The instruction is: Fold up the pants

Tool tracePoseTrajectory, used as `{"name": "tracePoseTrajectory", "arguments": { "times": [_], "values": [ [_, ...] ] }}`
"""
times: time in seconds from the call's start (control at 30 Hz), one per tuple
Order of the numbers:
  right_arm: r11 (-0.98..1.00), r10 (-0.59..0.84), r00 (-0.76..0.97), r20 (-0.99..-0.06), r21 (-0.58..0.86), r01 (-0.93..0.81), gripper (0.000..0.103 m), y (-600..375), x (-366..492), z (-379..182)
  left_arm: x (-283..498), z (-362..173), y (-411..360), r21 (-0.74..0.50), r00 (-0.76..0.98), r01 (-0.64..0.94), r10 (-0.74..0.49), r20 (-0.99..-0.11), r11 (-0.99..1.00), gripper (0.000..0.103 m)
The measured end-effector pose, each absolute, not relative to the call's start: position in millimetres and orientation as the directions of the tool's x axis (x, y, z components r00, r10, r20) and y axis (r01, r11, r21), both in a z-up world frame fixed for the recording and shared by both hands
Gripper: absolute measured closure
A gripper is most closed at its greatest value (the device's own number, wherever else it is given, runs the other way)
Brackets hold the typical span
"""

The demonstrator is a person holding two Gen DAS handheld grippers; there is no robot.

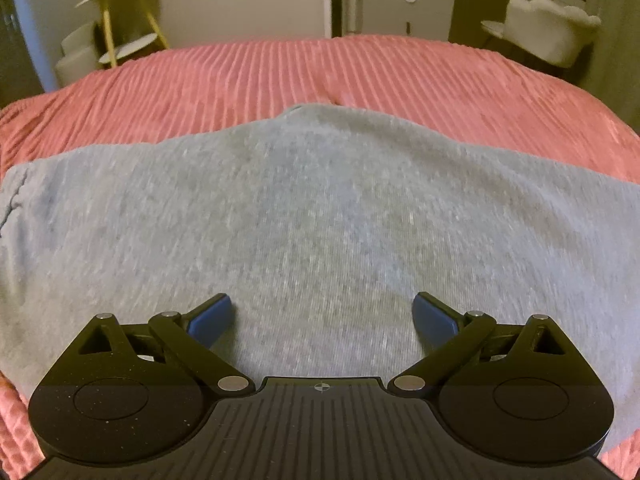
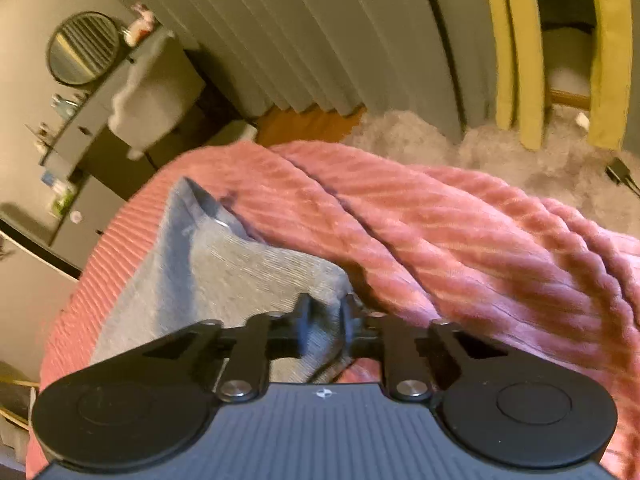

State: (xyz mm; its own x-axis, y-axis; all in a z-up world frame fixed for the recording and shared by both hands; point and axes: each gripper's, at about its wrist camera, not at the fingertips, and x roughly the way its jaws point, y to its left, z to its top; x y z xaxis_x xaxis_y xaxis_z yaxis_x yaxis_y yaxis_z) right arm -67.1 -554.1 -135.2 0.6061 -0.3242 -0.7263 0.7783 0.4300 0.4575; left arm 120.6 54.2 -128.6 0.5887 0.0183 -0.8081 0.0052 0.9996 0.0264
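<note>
While the right gripper pinches the grey pants' corner, cloth running toward 11 o'clock across the pink bed, the left gripper hovers wide open, empty.

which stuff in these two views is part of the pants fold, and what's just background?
In the job:
- grey knit pants
- left gripper, open above them
- right gripper, shut on a pants corner
- pink ribbed blanket underneath

Lying about:
- round black-framed mirror
- white cushioned chair
- shaggy pale rug
</note>
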Motion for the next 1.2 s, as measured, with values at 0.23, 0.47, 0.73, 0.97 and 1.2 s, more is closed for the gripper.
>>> {"name": "tracePoseTrajectory", "arguments": {
  "times": [0.23, 0.47, 0.73, 0.97, 1.2],
  "values": [
    [0.568, -0.491, 0.529, -0.692, 0.207, 0.797, 0.091, -519, -53, -125, 122, -129, 60, 0.006, 0.579, -0.013, 0.012, -0.815, 1.0, 0.003],
    [0.612, -0.614, 0.423, -0.667, -0.064, 0.788, 0.064, -491, -33, -112, 125, -130, 65, -0.014, 0.564, -0.023, 0.001, -0.826, 1.0, 0.003],
    [0.825, -0.056, 0.826, -0.56, 0.44, 0.354, 0.006, -437, 3, -99, 124, -132, 65, -0.012, 0.558, -0.015, -0.001, -0.83, 1.0, 0.003],
    [0.735, 0.112, 0.846, -0.522, 0.616, 0.283, 0.005, -473, 12, -147, 121, -132, 66, -0.022, 0.547, -0.021, -0.007, -0.837, 1.0, 0.003],
    [0.631, -0.344, 0.653, -0.675, 0.349, 0.693, 0.004, -539, -29, -122, 127, -136, 64, -0.013, 0.545, -0.015, -0.003, -0.838, 1.0, 0.001]
  ]
}}
